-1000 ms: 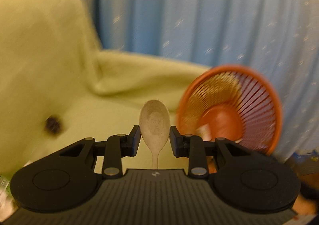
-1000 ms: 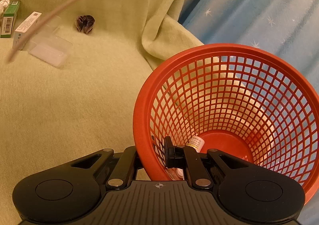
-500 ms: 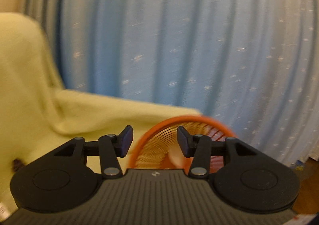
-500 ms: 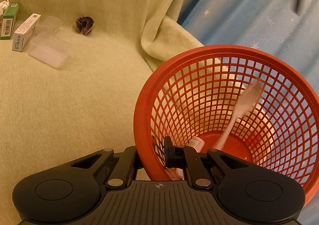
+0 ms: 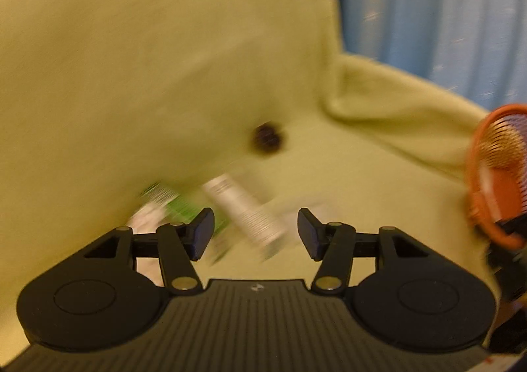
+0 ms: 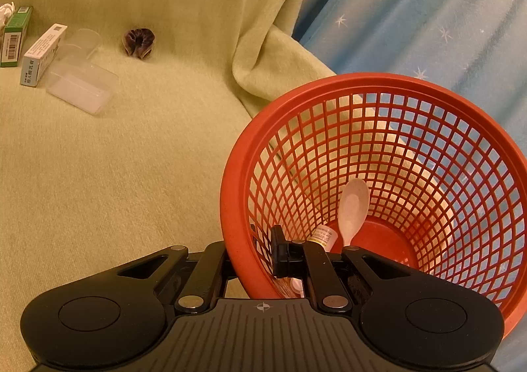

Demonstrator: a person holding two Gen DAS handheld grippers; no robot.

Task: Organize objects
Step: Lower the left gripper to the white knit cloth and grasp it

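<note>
A broad stretch of green blanket (image 6: 108,181) lies bare between the red basket (image 6: 329,92) and the clutter by the backrest. There the clear container (image 6: 80,87), white box (image 6: 42,54), green box (image 6: 14,36) and dark scrunchie (image 6: 139,42) crowd close together. The basket's mouth gapes wide, with only a spoon (image 6: 352,210) and small bottle (image 6: 324,235) low inside.

A: Where is the round red plastic mesh basket (image 6: 388,154)?

B: Tilted on the pale green fleece cover (image 6: 131,157). The right gripper (image 6: 253,260) pinches its near rim, one finger inside, one outside.

A: What lies inside it?

B: A pale speckled plastic spoon (image 6: 353,207), bowl up, beside a small white bottle (image 6: 324,235).

A: And farther off?

B: A clear plastic box (image 6: 82,87), a white carton (image 6: 42,54), a green carton (image 6: 14,37) and a dark brown scrunchie (image 6: 139,42).
</note>
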